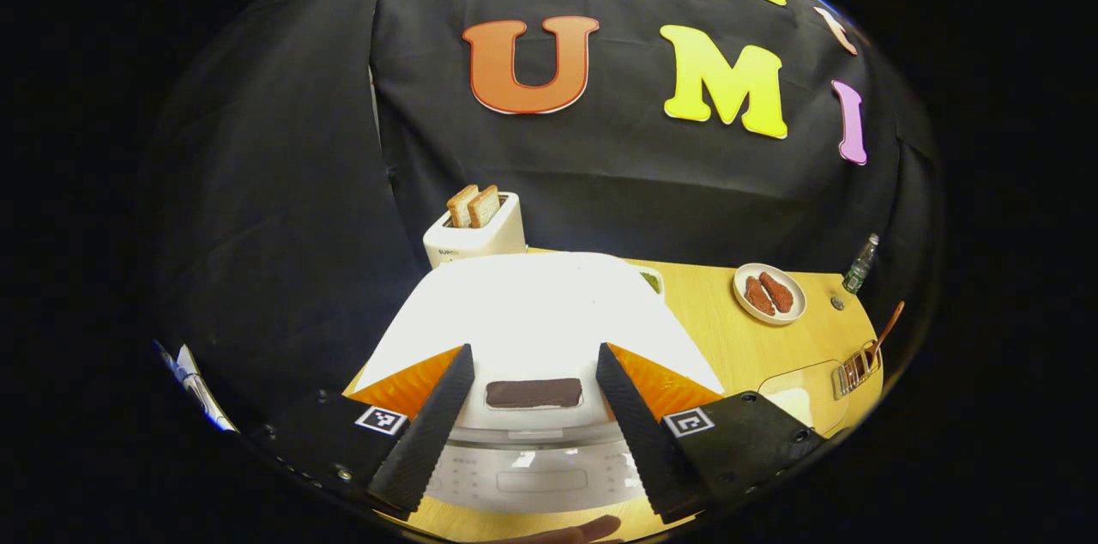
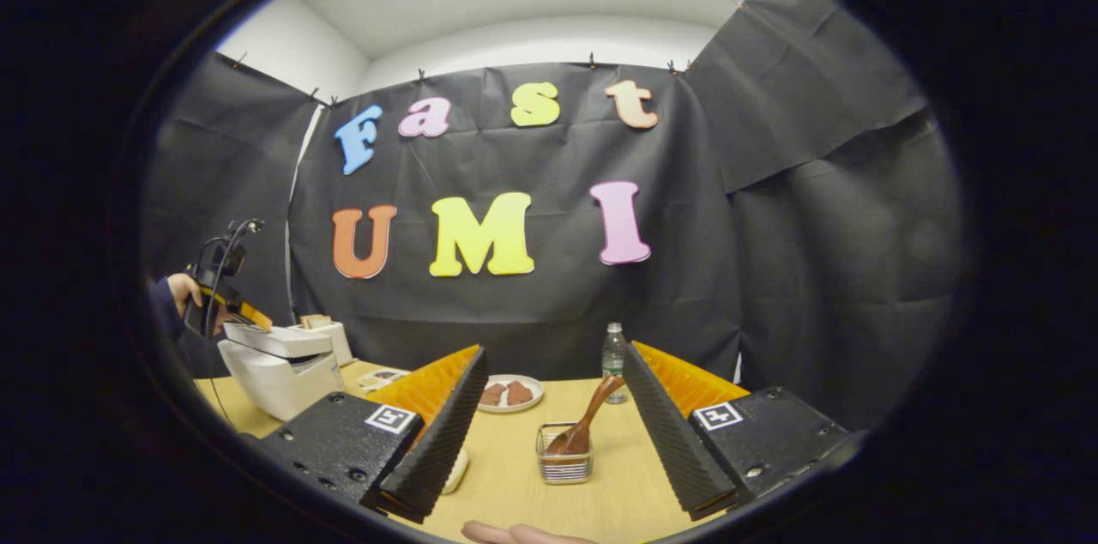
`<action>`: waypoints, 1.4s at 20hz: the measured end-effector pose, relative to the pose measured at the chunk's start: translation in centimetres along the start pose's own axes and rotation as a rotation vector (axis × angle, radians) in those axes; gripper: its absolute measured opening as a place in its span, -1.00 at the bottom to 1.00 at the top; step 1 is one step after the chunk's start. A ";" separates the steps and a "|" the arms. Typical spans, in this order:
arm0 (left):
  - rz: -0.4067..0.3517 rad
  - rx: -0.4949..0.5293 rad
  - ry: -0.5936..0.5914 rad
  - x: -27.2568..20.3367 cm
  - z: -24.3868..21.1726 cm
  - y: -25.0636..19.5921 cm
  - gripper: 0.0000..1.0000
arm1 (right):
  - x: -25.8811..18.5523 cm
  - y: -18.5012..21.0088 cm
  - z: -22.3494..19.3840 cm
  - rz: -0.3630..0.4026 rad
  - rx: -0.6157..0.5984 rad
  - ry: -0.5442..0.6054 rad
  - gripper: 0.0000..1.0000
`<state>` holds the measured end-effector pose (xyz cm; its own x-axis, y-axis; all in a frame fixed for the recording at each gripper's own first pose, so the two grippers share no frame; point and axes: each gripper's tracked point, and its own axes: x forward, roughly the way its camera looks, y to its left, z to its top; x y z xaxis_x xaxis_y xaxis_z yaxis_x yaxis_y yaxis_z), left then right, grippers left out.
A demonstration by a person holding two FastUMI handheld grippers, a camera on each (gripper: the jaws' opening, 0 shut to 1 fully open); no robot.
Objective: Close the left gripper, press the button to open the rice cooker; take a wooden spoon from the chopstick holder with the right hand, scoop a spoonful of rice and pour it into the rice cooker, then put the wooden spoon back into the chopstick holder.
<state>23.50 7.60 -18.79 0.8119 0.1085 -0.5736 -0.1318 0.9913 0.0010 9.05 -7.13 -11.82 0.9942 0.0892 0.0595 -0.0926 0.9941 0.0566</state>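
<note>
Currently both sets of fingers are held apart; the left gripper (image 1: pixel 533 394) should be closed first, then lowered squarely onto the rice cooker's (image 1: pixel 532 312) button (image 1: pixel 533 392).

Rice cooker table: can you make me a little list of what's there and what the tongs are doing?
rice cooker: white, lid down, dark button between left tongs
left tongs: open, over the cooker
right tongs: open, holding nothing
wooden spoon: leaning in chopstick holder
toaster: two bread slices sticking up
plate: two brown pieces
bottle: upright, near the wall
</note>
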 end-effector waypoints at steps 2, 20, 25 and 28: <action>0.006 0.003 0.020 -0.1 -1.1 0.4 0.87 | -0.3 0.1 0.2 -0.008 -0.008 -0.006 1.00; -0.036 0.040 -0.220 -0.5 -3.2 0.4 0.88 | -2.9 5.1 -2.1 0.052 -0.048 0.096 1.00; -0.035 0.003 -0.256 -0.6 -3.5 0.5 0.88 | -3.4 6.5 -2.2 0.067 -0.048 0.106 0.97; -0.015 0.049 -0.330 -0.8 -3.3 0.5 0.87 | -3.4 6.6 -2.7 0.055 -0.058 0.118 0.97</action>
<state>20.89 7.79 -20.96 0.9550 0.1043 -0.2776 -0.0975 0.9945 0.0381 5.16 -0.69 -14.36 0.9874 0.1475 -0.0572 -0.1477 0.9890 -0.0010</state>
